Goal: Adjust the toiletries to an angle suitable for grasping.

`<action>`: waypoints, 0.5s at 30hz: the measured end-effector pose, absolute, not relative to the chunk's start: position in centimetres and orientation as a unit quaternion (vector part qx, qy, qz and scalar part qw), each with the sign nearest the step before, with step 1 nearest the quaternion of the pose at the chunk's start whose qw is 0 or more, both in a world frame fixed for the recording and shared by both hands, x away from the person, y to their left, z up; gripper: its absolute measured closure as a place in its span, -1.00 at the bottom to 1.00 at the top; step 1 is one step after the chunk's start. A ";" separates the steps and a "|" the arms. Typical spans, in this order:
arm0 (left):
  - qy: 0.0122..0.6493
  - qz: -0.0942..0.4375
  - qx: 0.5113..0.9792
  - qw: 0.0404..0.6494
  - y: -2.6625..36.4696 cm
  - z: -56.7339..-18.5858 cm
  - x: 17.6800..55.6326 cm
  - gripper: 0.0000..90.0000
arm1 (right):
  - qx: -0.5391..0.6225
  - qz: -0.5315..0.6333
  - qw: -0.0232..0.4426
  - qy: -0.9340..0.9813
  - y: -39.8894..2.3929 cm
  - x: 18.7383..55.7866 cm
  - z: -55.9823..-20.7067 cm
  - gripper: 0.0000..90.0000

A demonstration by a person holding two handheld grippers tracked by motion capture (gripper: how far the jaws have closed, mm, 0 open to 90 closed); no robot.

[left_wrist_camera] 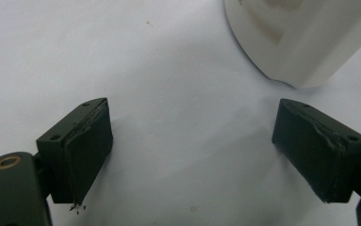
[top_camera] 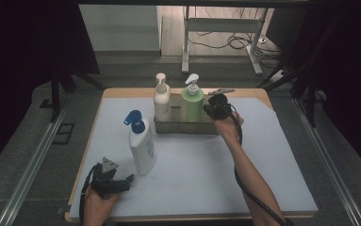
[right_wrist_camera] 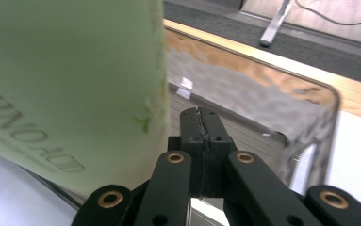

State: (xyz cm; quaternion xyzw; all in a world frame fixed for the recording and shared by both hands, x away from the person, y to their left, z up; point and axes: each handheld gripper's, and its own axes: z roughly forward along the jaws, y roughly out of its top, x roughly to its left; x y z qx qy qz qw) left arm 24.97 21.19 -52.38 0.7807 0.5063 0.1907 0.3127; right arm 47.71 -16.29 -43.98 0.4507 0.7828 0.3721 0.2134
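Observation:
A green pump bottle [top_camera: 192, 104] and a cream pump bottle [top_camera: 161, 99] stand upright in a metal tray [top_camera: 185, 128] at the back of the table. My right gripper [top_camera: 207, 110] sits at the tray's right end, just right of the green bottle. In the right gripper view its jaws [right_wrist_camera: 201, 120] are shut pad to pad with nothing between them, and the green bottle [right_wrist_camera: 69, 80] stands close on their left, over the tray's shiny wall [right_wrist_camera: 329, 96]. A white bottle with a blue pump [top_camera: 141, 148] stands front left. My left gripper [top_camera: 127, 181] lies open on the table beside it, jaws [left_wrist_camera: 192, 141] wide apart, with the white bottle's base [left_wrist_camera: 300, 37] ahead.
A white sheet [top_camera: 197, 174] covers the wooden tabletop. Dark floor and metal rails [top_camera: 32, 155] flank the table. A desk frame with cables [top_camera: 220, 33] stands beyond the far edge. The person's right forearm [top_camera: 249, 174] crosses the sheet's right half.

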 end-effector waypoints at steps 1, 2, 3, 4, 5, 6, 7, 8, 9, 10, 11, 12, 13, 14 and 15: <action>0.506 0.191 0.781 0.313 21.2 -52.4 25.0 -0.72 | 0.452 0.373 0.210 0.783 -16.2 47.7 -44.0 0.99; 0.506 0.191 0.781 0.313 21.2 -52.4 25.0 -0.72 | 0.453 0.373 0.209 0.782 -16.0 47.7 -44.1 0.99; 0.506 0.191 0.781 0.313 21.2 -52.4 25.0 -0.72 | 0.457 0.372 0.205 0.781 -15.8 47.7 -44.2 0.99; 0.506 0.191 0.781 0.313 21.2 -52.4 25.0 -0.72 | 0.459 0.371 0.206 0.780 -15.8 47.8 -44.3 0.99; 0.506 0.191 0.781 0.313 21.2 -52.4 25.0 -0.72 | 0.462 0.371 0.203 0.779 -15.8 47.8 -44.3 0.99; 0.506 0.190 0.781 0.313 21.2 -52.4 25.0 -0.72 | 0.465 0.372 0.198 0.778 -15.8 47.9 -44.4 0.99; 0.506 0.191 0.781 0.313 21.2 -52.4 25.0 -0.72 | 0.466 0.371 0.195 0.779 -15.9 47.9 -44.5 0.99; 0.506 0.191 0.781 0.313 21.2 -52.4 25.0 -0.72 | 0.467 0.369 0.192 0.780 -15.9 48.0 -44.6 0.99; 0.506 0.191 0.781 0.312 21.2 -52.4 25.0 -0.72 | 0.465 0.368 0.191 0.782 -15.9 48.0 -44.7 0.99; 0.506 0.191 0.781 0.313 21.2 -52.4 25.0 -0.72 | 0.466 0.367 0.189 0.782 -15.9 48.0 -44.8 0.99; 0.506 0.190 0.781 0.313 21.2 -52.4 25.0 -0.72 | 0.466 0.366 0.189 0.783 -15.9 48.0 -44.9 0.99; 0.506 0.191 0.781 0.313 21.2 -52.4 25.0 -0.72 | 0.467 0.367 0.188 0.782 -15.9 48.1 -45.0 0.99; 0.506 0.190 0.781 0.313 21.2 -52.4 25.0 -0.72 | 0.468 0.368 0.185 0.782 -15.9 48.1 -45.0 0.99; 0.506 0.190 0.781 0.313 21.2 -52.4 25.0 -0.72 | 0.469 0.369 0.184 0.781 -15.9 48.1 -45.1 0.99; 0.506 0.190 0.781 0.313 21.2 -52.4 25.0 -0.72 | 0.469 0.368 0.181 0.782 -15.8 48.1 -45.2 0.99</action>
